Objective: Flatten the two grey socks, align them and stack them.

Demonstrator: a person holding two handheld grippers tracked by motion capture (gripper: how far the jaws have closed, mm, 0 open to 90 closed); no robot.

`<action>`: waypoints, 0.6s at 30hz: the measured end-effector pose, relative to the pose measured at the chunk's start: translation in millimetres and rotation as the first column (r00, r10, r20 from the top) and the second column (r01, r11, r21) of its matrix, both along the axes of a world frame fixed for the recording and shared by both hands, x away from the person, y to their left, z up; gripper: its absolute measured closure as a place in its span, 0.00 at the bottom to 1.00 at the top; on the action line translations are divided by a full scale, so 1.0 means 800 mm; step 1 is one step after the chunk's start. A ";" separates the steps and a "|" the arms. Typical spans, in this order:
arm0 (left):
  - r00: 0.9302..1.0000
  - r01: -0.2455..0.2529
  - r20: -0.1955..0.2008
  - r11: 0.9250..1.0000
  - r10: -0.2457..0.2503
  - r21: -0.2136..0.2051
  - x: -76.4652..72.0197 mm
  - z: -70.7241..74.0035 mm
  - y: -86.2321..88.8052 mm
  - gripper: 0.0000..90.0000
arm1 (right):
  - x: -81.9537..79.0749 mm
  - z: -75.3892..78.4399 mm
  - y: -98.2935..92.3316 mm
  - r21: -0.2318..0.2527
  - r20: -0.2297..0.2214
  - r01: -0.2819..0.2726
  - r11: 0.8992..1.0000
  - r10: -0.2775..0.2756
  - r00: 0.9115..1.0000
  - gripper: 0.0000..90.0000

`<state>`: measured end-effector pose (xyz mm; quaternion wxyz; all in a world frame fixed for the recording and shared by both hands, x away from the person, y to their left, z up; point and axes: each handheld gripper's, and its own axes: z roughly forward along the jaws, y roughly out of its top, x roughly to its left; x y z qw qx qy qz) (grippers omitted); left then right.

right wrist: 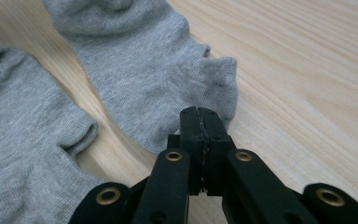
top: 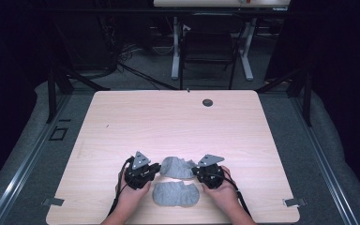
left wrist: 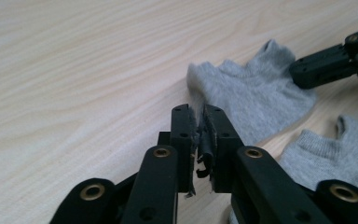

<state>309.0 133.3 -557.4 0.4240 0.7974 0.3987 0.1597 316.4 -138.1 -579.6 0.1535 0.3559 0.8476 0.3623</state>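
Two grey socks lay near the table's near edge, the far sock just beyond the near sock, side by side and not yet stacked or folded, so any pairing seemed barely begun. The left gripper met the far sock's toe end, jaws pressed together, seemingly pinching fabric. The right gripper sat at its heel end, jaws together, and I cannot tell whether cloth was caught.

Two socks near table front edge: far sock behind near sock, between both tongs.
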 end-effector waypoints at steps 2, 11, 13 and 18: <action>1.000 0.005 0.012 1.000 -0.005 -0.006 0.001 0.004 0.002 0.88 | 0.000 0.000 0.000 0.001 -0.001 0.001 1.000 -0.001 1.000 1.00; 1.000 0.012 0.016 1.000 -0.012 0.018 0.011 0.008 -0.006 0.78 | 0.000 0.000 -0.001 -0.003 0.003 -0.001 1.000 0.001 1.000 1.00; 1.000 0.005 0.008 1.000 -0.005 0.031 0.016 0.004 -0.007 0.78 | 0.000 -0.001 0.000 0.008 0.005 0.002 1.000 -0.002 1.000 1.00; 1.000 -0.012 0.001 0.998 0.012 0.059 0.027 -0.004 -0.009 0.77 | 0.000 0.000 0.000 0.000 0.002 -0.002 1.000 0.002 1.000 0.99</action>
